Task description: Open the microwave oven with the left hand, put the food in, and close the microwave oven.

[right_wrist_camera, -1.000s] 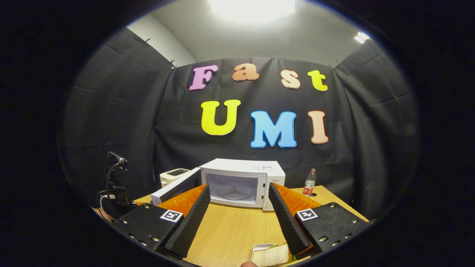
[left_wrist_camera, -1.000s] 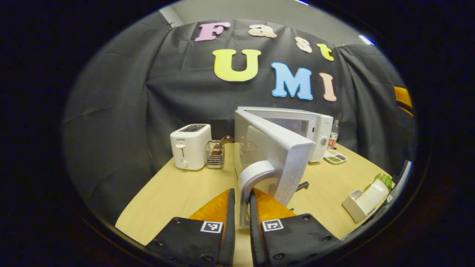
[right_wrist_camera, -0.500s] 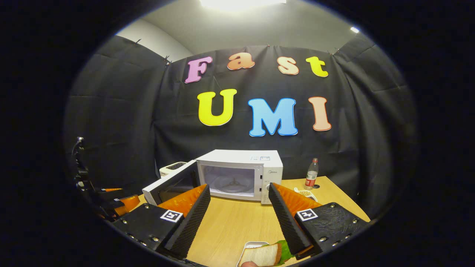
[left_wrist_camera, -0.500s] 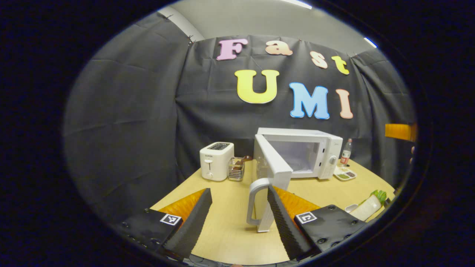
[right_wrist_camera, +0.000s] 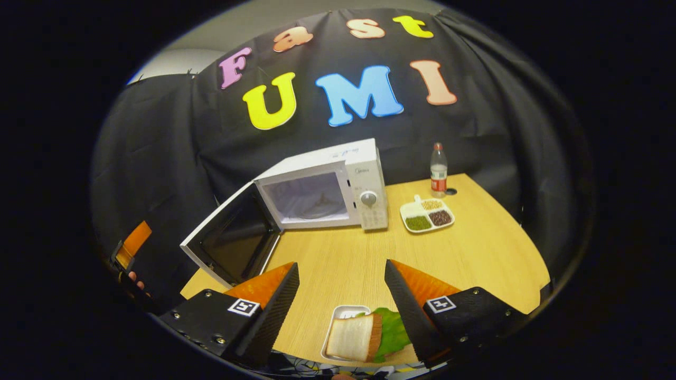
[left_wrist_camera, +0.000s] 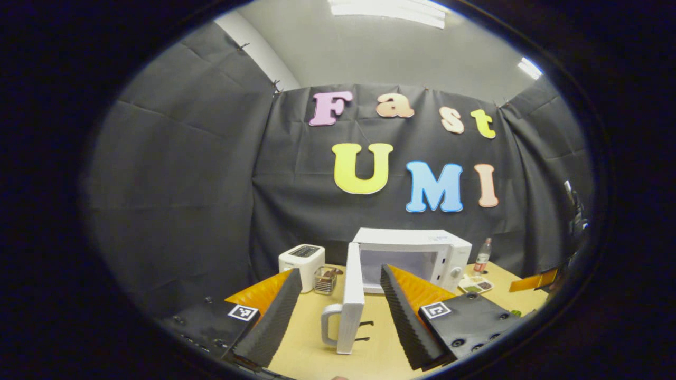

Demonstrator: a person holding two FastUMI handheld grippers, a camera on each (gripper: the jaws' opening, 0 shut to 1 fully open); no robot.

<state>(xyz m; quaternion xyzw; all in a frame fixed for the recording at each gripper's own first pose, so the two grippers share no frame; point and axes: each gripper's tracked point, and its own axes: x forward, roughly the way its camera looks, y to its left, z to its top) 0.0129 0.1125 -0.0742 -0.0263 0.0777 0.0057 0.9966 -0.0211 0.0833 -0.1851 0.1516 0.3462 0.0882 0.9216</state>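
The white microwave [right_wrist_camera: 364, 174] stands at the back of the table with its door [right_wrist_camera: 232, 240] swung wide to the left and its cavity [right_wrist_camera: 309, 195] bare. In the left gripper view the door [left_wrist_camera: 353, 295] is edge-on, its handle [left_wrist_camera: 328, 327] free between my fingers. My left gripper [left_wrist_camera: 339, 273] is open and holds nothing. My right gripper [right_wrist_camera: 340, 266] is open above the front edge. Just below it sits the food [right_wrist_camera: 353, 338], a bread slice with a lettuce leaf on a small white tray. The left gripper's orange finger [right_wrist_camera: 132, 244] shows left of the door.
A white toaster [left_wrist_camera: 301, 259] and a wire holder [left_wrist_camera: 325, 279] stand left of the microwave. A bottle [right_wrist_camera: 437, 171] and a divided dish of beans [right_wrist_camera: 426, 214] sit to its right. The wooden table [right_wrist_camera: 486, 253] has bare room in the middle and right.
My left gripper let go of the door handle, opened and drew back; the door swung wider. My right gripper tipped down over the table, bringing the food tray into fuller view.
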